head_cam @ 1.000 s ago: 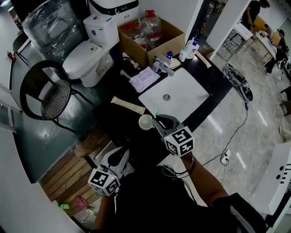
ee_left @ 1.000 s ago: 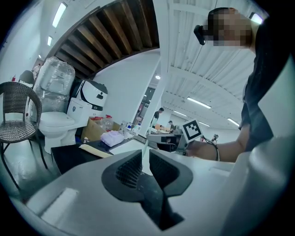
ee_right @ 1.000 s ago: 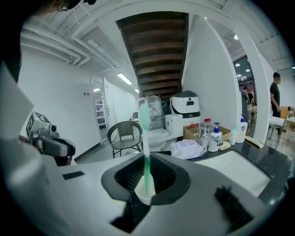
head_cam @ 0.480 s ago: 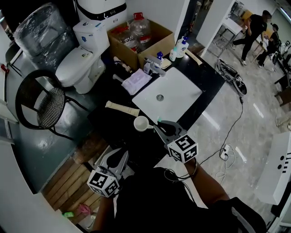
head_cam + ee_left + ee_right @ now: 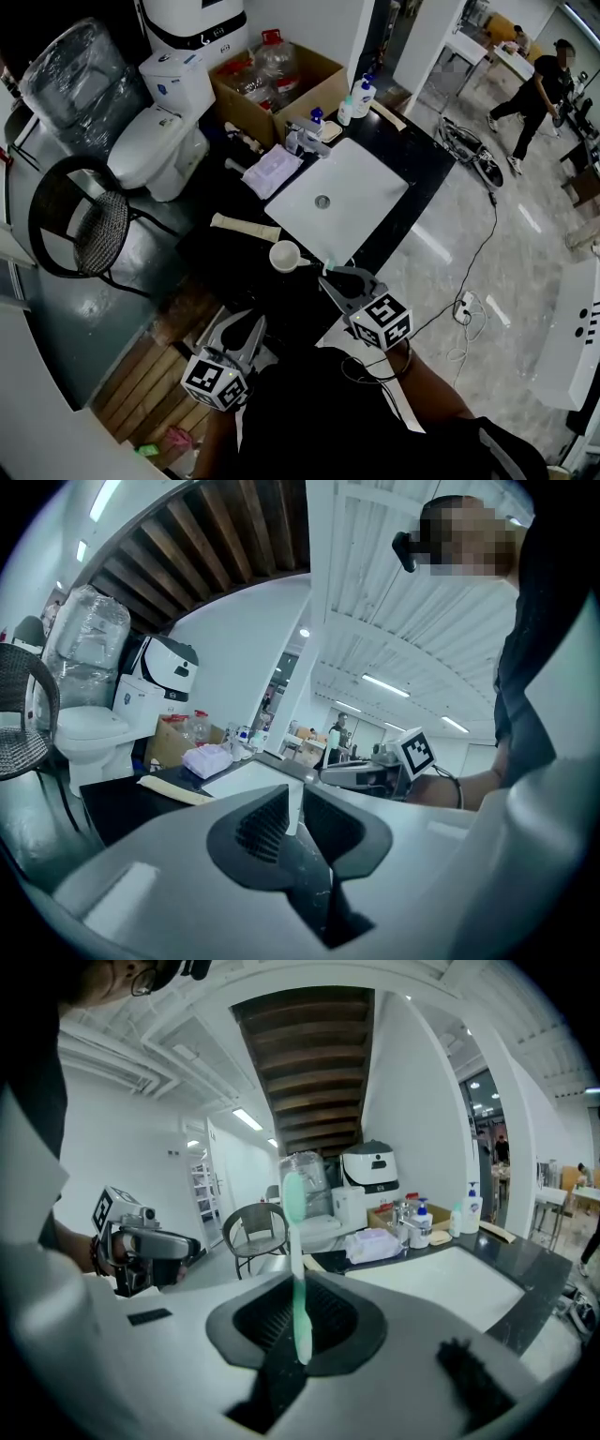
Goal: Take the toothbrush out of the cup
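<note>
Well, the right gripper's (image 5: 332,279) jaws pinched the toothbrush (image 5: 300,1309) upright, so it cleared the cup (image 5: 284,256) at 10 o'clock. The left gripper's (image 5: 292,810) jaws were closed, empty.

Right gripper (image 5: 333,279) reaches forward, jaws clamped on the upright toothbrush (image 5: 296,1241). Left gripper (image 5: 248,326) sits close to the body — jaws nearly together, empty.
</note>
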